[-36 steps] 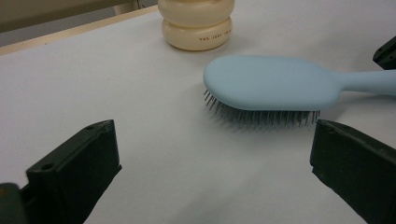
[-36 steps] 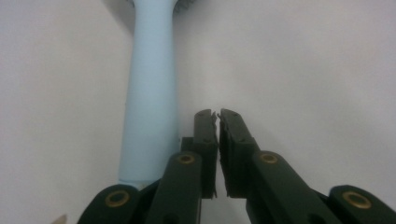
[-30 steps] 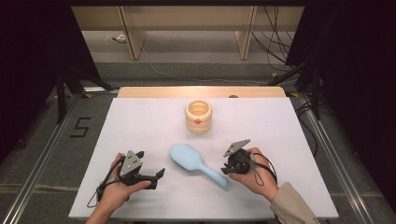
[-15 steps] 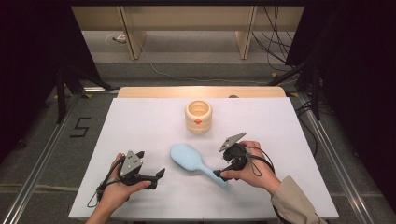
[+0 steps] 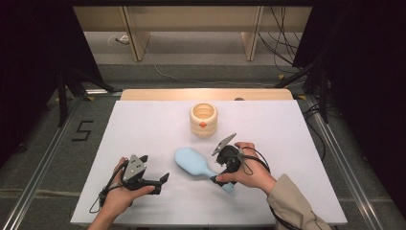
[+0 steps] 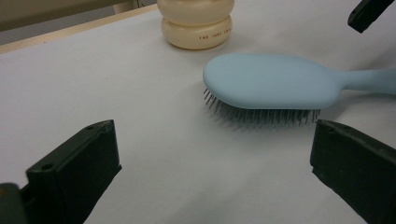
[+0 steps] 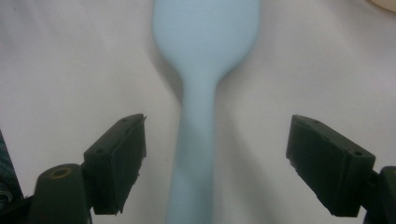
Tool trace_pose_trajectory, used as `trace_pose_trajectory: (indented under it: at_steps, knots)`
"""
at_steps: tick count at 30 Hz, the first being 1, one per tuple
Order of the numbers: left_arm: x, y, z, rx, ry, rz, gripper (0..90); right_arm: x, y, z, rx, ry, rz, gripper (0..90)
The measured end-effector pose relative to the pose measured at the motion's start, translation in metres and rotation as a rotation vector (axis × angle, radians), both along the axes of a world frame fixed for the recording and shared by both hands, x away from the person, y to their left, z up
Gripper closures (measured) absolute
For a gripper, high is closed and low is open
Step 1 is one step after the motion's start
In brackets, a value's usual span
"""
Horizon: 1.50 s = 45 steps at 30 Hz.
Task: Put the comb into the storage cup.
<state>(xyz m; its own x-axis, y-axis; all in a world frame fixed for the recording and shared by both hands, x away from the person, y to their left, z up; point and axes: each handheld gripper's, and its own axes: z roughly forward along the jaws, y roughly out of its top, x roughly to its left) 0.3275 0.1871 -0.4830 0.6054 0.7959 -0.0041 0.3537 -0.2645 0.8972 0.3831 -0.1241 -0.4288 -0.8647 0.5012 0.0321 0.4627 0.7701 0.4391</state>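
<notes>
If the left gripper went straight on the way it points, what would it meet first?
Probably the blue hairbrush: its bristled head lies ahead of the open left gripper, toward the right jaw's side. The cream jar stands farther back. Depth is hard to judge.

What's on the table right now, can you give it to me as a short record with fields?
surface: white table
hairbrush: light blue, bristles down, handle toward the right gripper
jar: cream, upright, beyond the hairbrush, apart from it
right gripper: jaws have just been opening, astride the handle, pads not touching it
left gripper: open, nothing between its jaws, aimed at the hairbrush head
</notes>
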Motion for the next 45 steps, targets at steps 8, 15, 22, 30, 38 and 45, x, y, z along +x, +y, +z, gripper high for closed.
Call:
trace_pose_trajectory:
  at_steps: [8, 15, 22, 30, 38, 45]
  knots:
    - [0.000, 0.000, 0.000, -0.001, 0.000, 0.001, 0.9, 0.007, 0.012, -0.002, -0.019, 0.013, 0.018, 21.3]
    - [0.000, 0.000, 0.000, 0.001, 0.001, -0.001, 0.8, 0.011, 0.021, -0.005, -0.053, 0.035, 0.026, 21.5]
    - [0.000, 0.000, 0.000, 0.000, 0.001, 0.000, 0.8, 0.017, 0.033, -0.013, -0.090, 0.060, 0.047, 21.7]
    - [0.000, 0.000, 0.000, -0.003, 0.000, 0.001, 0.8, 0.018, 0.046, -0.024, -0.141, 0.095, 0.067, 23.2]
    - [0.000, 0.000, 0.000, -0.003, 0.000, -0.001, 0.8, 0.021, 0.052, -0.027, -0.157, 0.094, 0.055, 26.9]
    - [0.000, 0.000, 0.000, -0.004, 0.000, -0.001, 0.9, 0.024, 0.053, -0.031, -0.189, 0.104, 0.053, 30.3]
